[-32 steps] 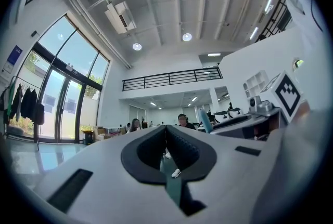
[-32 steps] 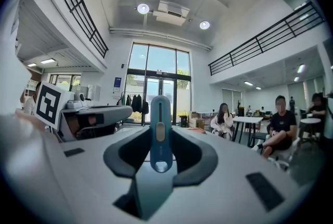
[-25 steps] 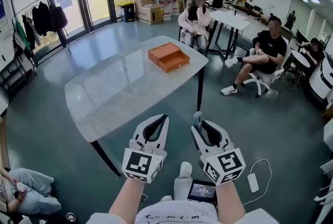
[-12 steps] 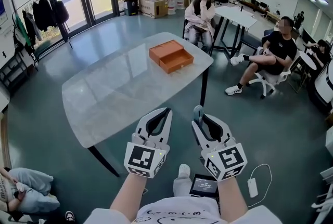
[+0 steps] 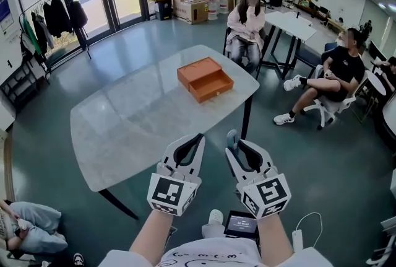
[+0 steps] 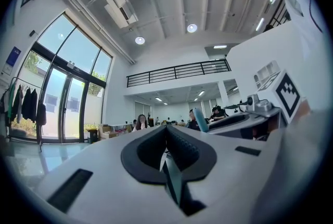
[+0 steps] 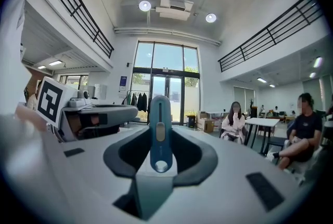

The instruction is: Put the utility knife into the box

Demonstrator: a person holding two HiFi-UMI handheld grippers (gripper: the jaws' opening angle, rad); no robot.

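An orange box [image 5: 205, 79] lies on the far right part of the grey glass table [image 5: 124, 129], its drawer pulled out toward the front right. Both grippers are held level just before the table's near edge. My left gripper [image 5: 198, 138] [image 6: 166, 127] is shut, its tips meeting with nothing between them. My right gripper [image 5: 234, 140] [image 7: 159, 137] is shut on a blue utility knife [image 5: 232, 137] [image 7: 160, 114], which stands upright between the fingertips. The box does not show in either gripper view.
People sit on chairs [image 5: 245, 24] behind the table and at the right [image 5: 337, 74], beside a white table [image 5: 291, 24]. Cardboard boxes [image 5: 189, 10] and a coat rack [image 5: 59, 18] stand at the back left. A tablet [image 5: 240, 224] and a white charger [image 5: 297, 237] lie near my feet.
Both grippers have travelled forward together, so the table and the orange box are now nearer. The knife stays in the right gripper, and the left gripper stays shut.
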